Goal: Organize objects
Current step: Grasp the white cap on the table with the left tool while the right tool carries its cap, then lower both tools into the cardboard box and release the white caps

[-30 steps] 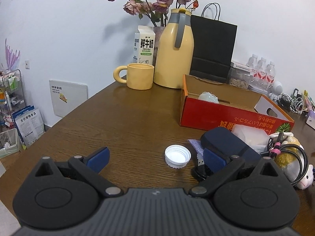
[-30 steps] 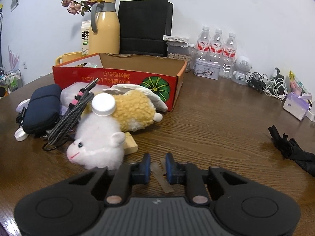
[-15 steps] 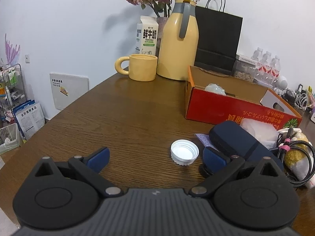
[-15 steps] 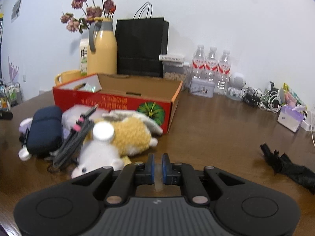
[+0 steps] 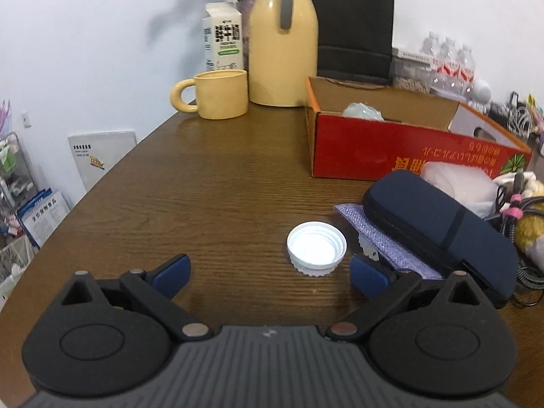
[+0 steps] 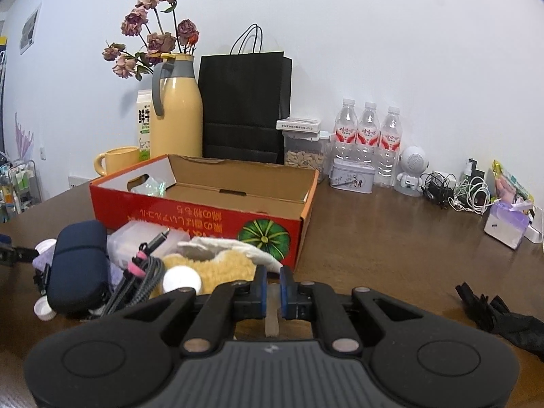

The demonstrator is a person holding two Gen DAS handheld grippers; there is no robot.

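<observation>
A white bottle cap lies open side up on the brown table. My left gripper is open just short of it, the cap nearer the right finger. Beside the cap lie a navy zip case and a purple cloth. My right gripper is shut on a thin pale strip and holds it above the table. Ahead of it are a yellow plush toy, a second white cap, braided cables and the open red cardboard box.
A yellow mug, yellow jug, milk carton and black paper bag stand at the back. Water bottles, a tin, chargers and a black folded object occupy the right side.
My left gripper has moved forward and down, so the white cap now sits close between its open fingers. My right gripper has risen off the table with the strip.
</observation>
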